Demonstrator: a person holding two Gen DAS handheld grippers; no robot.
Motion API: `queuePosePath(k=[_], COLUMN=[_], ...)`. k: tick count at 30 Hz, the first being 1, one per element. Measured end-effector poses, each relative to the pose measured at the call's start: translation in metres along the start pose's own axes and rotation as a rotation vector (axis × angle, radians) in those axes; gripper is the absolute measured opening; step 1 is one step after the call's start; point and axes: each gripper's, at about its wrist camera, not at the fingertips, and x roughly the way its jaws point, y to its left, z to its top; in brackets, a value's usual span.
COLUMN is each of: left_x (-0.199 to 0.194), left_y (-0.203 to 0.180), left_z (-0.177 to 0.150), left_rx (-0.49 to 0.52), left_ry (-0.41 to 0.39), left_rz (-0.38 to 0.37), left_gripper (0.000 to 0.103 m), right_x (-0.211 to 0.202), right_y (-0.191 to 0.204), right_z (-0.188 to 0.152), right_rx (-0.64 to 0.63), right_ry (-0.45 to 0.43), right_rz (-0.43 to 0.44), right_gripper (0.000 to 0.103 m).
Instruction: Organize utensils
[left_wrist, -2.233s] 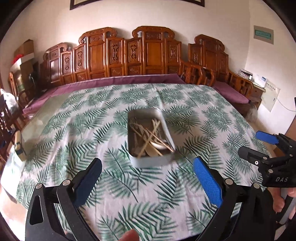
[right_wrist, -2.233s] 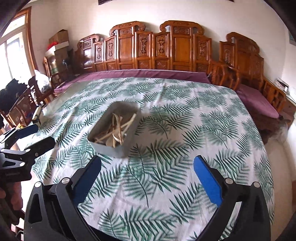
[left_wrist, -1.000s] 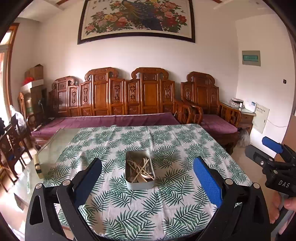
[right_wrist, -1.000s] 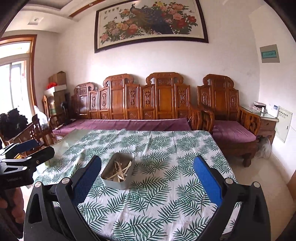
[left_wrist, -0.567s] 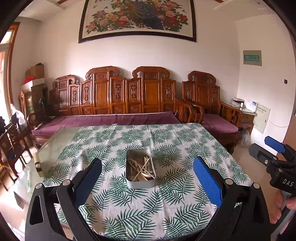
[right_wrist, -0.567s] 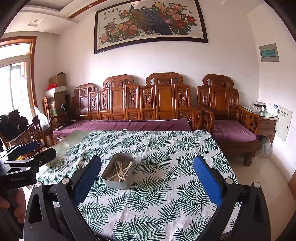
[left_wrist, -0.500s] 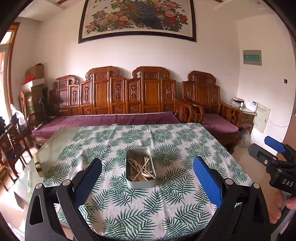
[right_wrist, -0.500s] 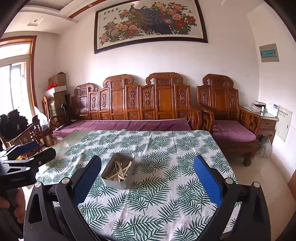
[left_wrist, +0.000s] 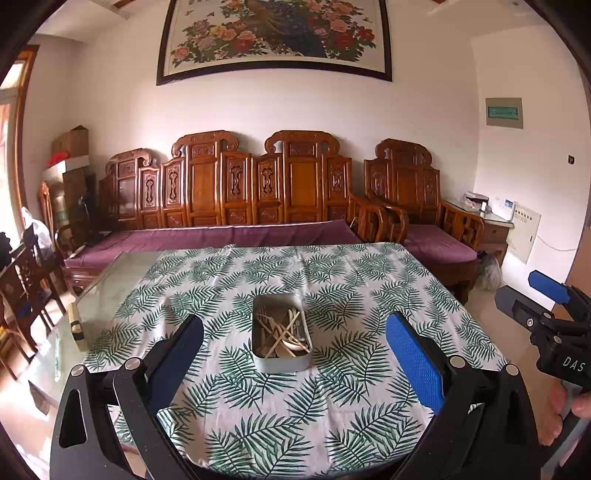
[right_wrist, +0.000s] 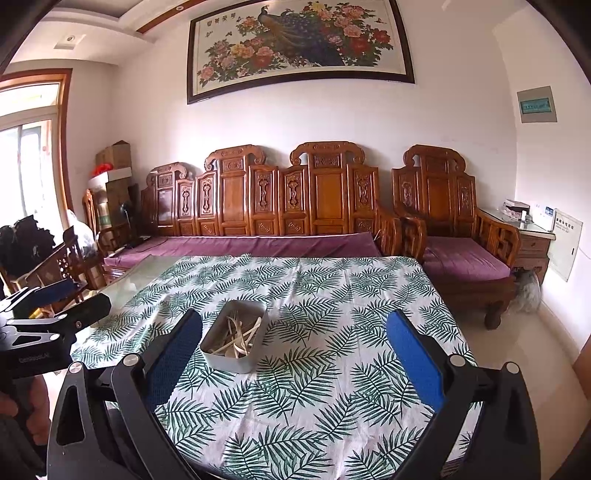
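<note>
A metal tin (left_wrist: 281, 363) sits in the middle of the table and holds several pale wooden utensils (left_wrist: 282, 336) crossed in a heap. It also shows in the right wrist view (right_wrist: 231, 363), left of centre. My left gripper (left_wrist: 291, 354) is open and empty, held back from the table's near edge with the tin between its fingers in view. My right gripper (right_wrist: 291, 354) is open and empty, also back from the table, with the tin near its left finger (right_wrist: 173, 362). Each gripper shows at the side of the other's view.
The table has a leaf-print cloth (left_wrist: 332, 417) over a glass top (left_wrist: 110, 288) bare at the left. A carved wooden sofa (left_wrist: 258, 192) with purple cushions stands behind it. Wooden chairs (left_wrist: 22, 280) stand at the left; a side table (right_wrist: 532, 236) stands at the right.
Both grippers have pulled back and up from the table, so the tin looks smaller and farther. In the last half second almost nothing has moved.
</note>
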Motion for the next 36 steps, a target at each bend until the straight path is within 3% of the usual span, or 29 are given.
queuePosePath(k=[36], left_x=[-0.0018], left_y=[0.0023], left_z=[-0.0024], left_rx=[-0.001], left_ry=[-0.008], left_rz=[-0.001], left_gripper=[0.095], right_x=[0.0032], right_y=[0.0006], right_z=[-0.0059], right_rx=[0.000], right_ry=[0.004], right_rz=[-0.005], right_gripper=[0.100])
